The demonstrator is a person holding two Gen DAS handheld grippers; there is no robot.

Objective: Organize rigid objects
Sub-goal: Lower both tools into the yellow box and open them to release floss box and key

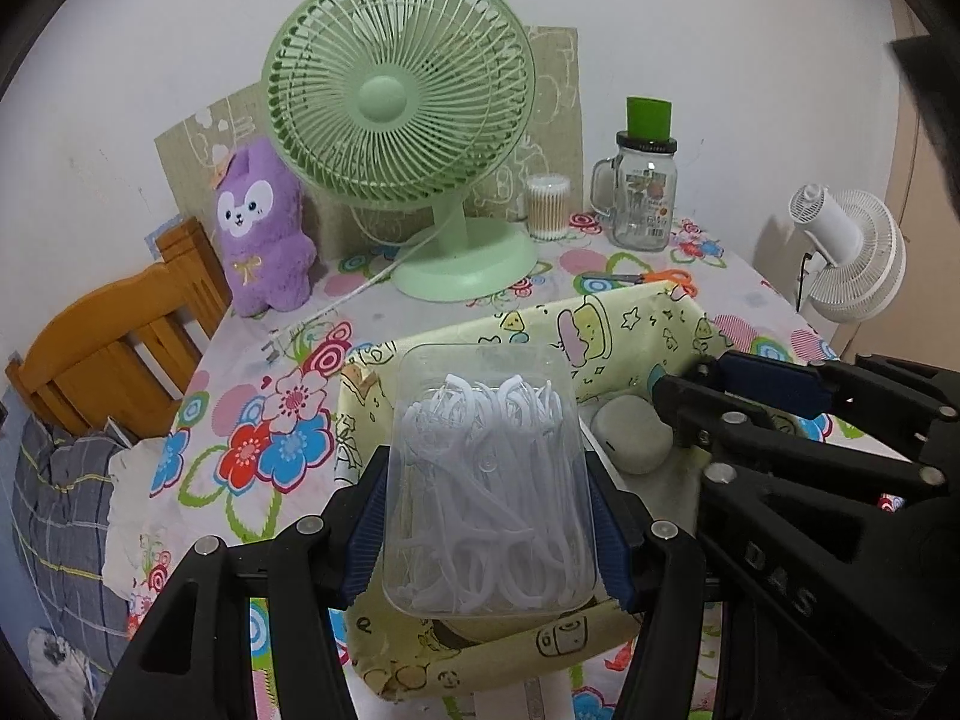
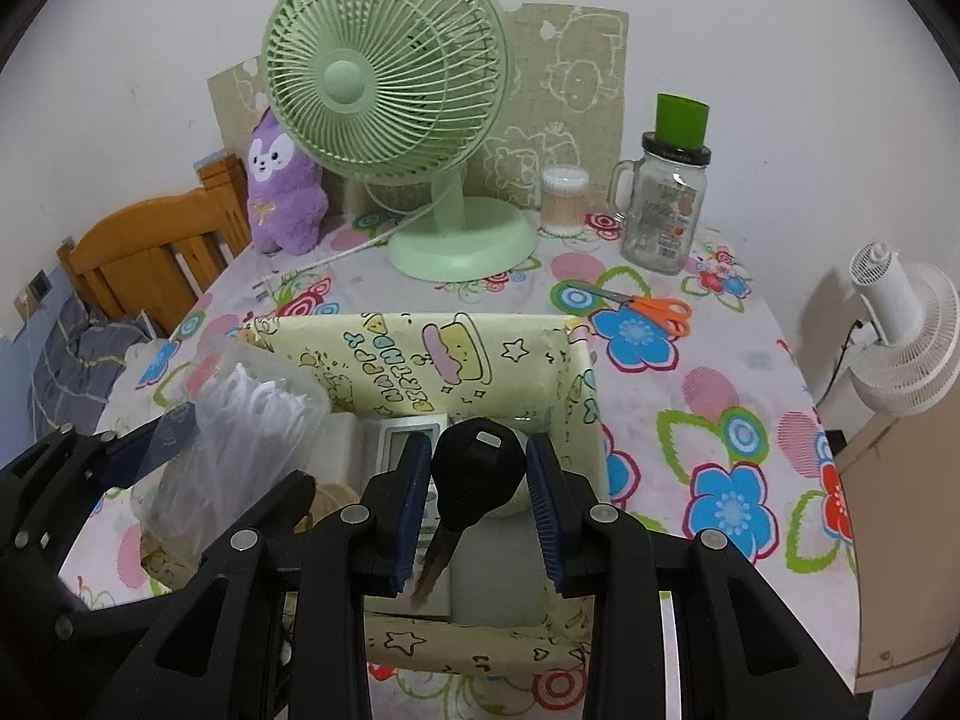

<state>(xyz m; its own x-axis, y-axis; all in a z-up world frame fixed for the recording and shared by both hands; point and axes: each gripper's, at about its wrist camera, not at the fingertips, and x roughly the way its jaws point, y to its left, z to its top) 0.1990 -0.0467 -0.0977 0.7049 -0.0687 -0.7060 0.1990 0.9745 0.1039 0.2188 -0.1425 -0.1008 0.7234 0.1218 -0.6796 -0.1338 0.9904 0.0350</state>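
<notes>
Clear box of floss picks (image 1: pixel 489 480) clamped between left gripper (image 1: pixel 489 516) pads, long axis running away from the camera, far end tipped up, held over the near-left part of the yellow cartoon-print box (image 1: pixel 630 324). Picks inside lie mostly lengthwise. In the right view the same clear box (image 2: pixel 240 438) sits at the yellow box's (image 2: pixel 420 354) left edge.

Right gripper (image 2: pixel 477 510) holds a black key (image 2: pixel 474 474): fat black head between the pads, metal blade pointing down toward the camera, slightly left. Key hangs over the yellow box interior, above a white device with a small screen (image 2: pixel 414 438) and a pale rounded object (image 1: pixel 630 432).

On the floral surface (image 2: pixel 690 396) behind: green fan (image 2: pixel 384 96), purple plush (image 2: pixel 282 192), cotton swab tub (image 2: pixel 564 192), glass jar with green cap (image 2: pixel 666 192), orange scissors (image 2: pixel 648 306). White fan (image 2: pixel 900 336) off the right edge; wooden chair (image 1: pixel 114 336) left.
</notes>
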